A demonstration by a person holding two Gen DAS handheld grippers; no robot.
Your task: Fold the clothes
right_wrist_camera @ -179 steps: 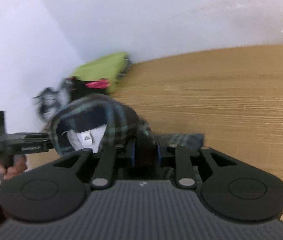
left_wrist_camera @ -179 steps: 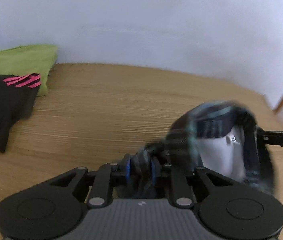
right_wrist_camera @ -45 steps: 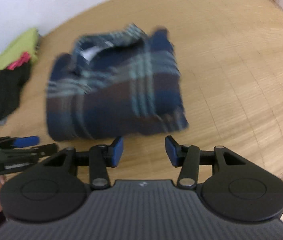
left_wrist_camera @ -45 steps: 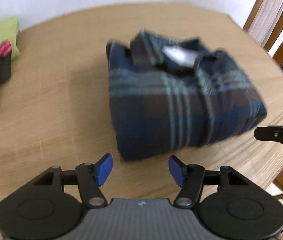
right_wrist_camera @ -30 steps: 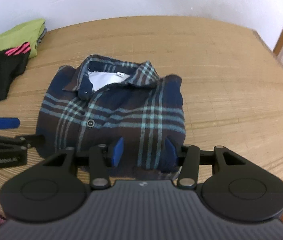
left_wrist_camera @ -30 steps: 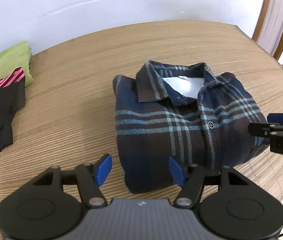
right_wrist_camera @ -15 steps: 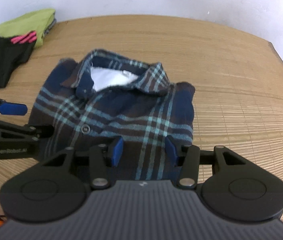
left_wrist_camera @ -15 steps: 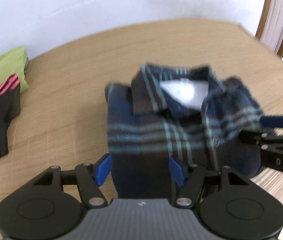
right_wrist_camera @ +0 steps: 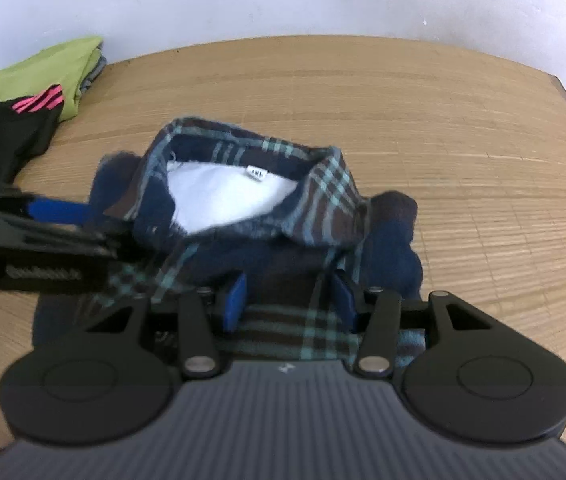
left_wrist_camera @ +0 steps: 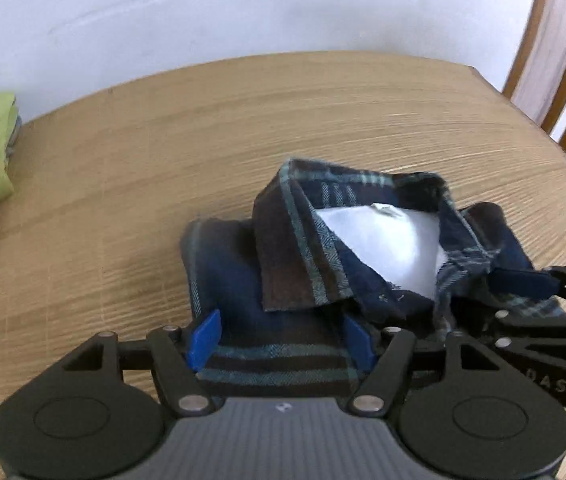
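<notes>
Wooden table [left_wrist_camera: 131, 184] with fine straight grain, pushed up against a white wall [left_wrist_camera: 243, 12]; wooden chair slats [left_wrist_camera: 543, 60] at the right edge of the left wrist view. At the far left corner of the table, a pile of clothes: a green garment [right_wrist_camera: 51, 68] nearest the wall, with a black one [right_wrist_camera: 11, 132] bearing pink stripes lying partly over it. No containers to be seen. Near the front middle of the table, folded into a compact rectangle with collar up and white lining showing, a dark plaid shirt [right_wrist_camera: 267, 200], small size label just inside the neck. Over its near edge, side by side, both claws low on the cloth: left gripper [left_wrist_camera: 279, 338] with blue pads spread apart and fabric between them, not clenched; right gripper [right_wrist_camera: 289, 300] likewise spread wide, straddling the cloth without pinching it. Cannot tell whether the pads press on the fabric or hang just above it.
</notes>
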